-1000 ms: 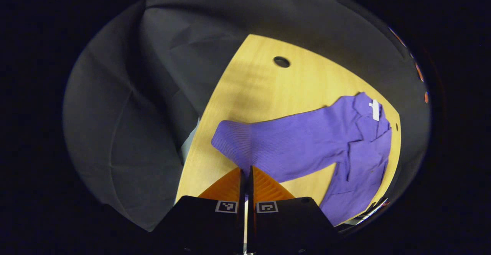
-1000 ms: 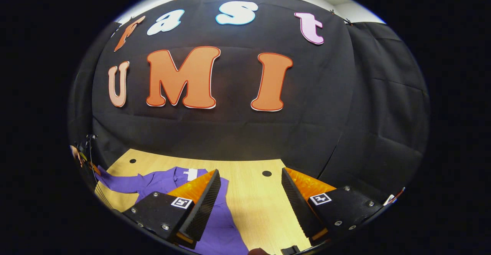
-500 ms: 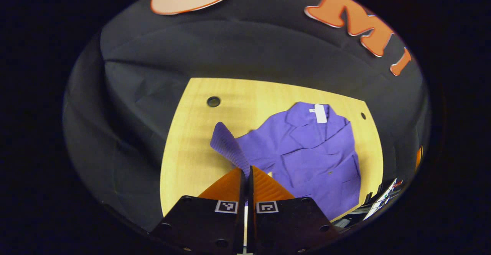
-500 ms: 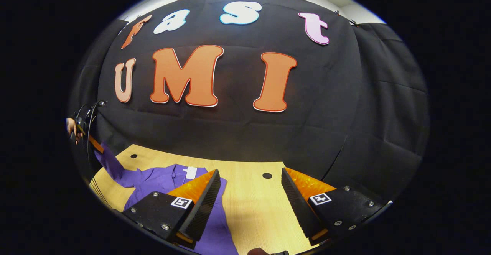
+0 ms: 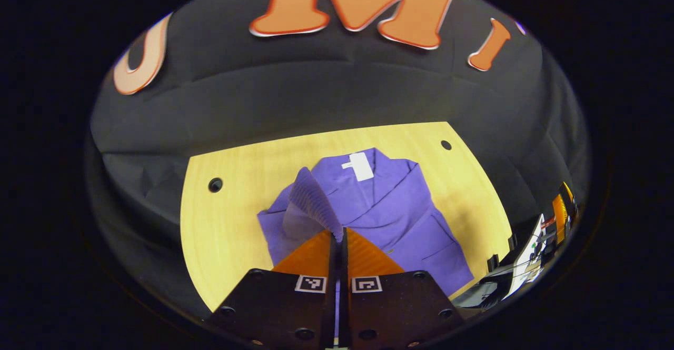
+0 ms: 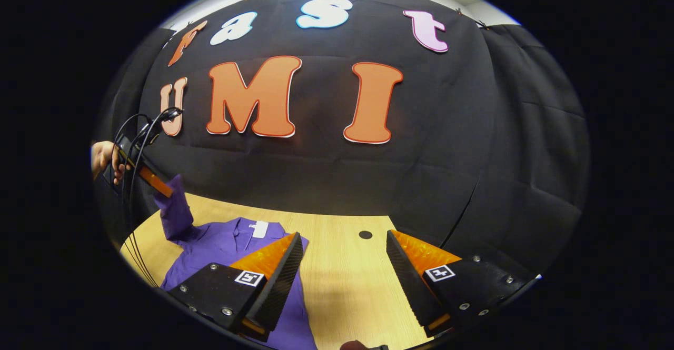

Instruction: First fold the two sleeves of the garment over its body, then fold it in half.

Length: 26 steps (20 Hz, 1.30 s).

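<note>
With our left claw (image 5: 338, 239) clenched on the raised sleeve (image 5: 310, 202), we must lay it across the garment (image 5: 389, 218); right claw (image 6: 345, 266) gapes idle.

Under the lifted sleeve (image 5: 310, 202) and the left gripper (image 5: 338, 239): part of the purple garment (image 5: 389, 218), hidden in the left gripper view. Behind the near finger (image 6: 274, 271) of the right gripper (image 6: 345, 258): the garment's lower part, covered, and cut off at the bottom edge. Beyond the garment's far side in the left gripper view: small gear at the table (image 5: 231, 223) edge, too blurred to identify.
</note>
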{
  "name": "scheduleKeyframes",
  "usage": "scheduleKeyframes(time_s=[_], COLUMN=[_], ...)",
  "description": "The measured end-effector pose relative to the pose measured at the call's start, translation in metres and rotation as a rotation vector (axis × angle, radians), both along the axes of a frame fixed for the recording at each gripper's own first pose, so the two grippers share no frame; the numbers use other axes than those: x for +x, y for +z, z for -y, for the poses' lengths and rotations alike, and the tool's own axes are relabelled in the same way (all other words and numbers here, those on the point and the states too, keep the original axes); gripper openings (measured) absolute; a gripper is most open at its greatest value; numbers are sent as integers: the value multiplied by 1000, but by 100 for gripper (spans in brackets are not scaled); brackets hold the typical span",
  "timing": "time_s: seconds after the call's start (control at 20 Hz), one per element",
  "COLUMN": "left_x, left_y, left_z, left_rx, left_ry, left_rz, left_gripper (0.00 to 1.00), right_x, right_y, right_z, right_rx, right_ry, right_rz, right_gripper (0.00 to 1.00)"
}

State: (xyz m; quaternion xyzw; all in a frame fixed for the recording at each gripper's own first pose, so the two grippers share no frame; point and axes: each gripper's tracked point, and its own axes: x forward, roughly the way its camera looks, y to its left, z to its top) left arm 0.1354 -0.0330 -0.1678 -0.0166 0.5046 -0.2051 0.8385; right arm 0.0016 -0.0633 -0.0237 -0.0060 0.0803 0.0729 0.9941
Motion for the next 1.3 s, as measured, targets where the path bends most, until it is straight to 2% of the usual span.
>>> scheduleKeyframes(time_s=[0.25,0.55,0.65,0.7,0.75,0.85,1.0,1.15,1.2,1.3], left_x=[11,32,33,34,32,29,23,23,19,6], left_y=[10,6,5,5,11,27,54,86,100,124], left_z=[80,161,182,196,206,217,210,182,168,141], left_rx=[-49,-49,-74,-101,-127,-164,-177,-152,-144,-117], left_ry=[-74,-106,-100,-99,-101,-109,-105,-38,-5,70], left_rz=[14,54,59,68,79,126,234,405,460,567], left_gripper=[4,3,8,12,23,28,57,93,97,98], right_x=[-1,1,1,1,2,2,4,7,8,10], right_y=[-16,-29,-34,-36,-38,-43,-47,-50,-49,-41], right_z=[30,61,66,69,70,73,71,61,55,43], right_rx=[-4,18,17,16,16,15,14,12,13,23], right_ry=[-28,-54,-53,-53,-50,-45,-29,1,12,42], right_rz=[-23,-47,-51,-55,-58,-67,-74,-76,-74,-46], right_gripper=[95,95,95,95,95,95,95,95,95,95])
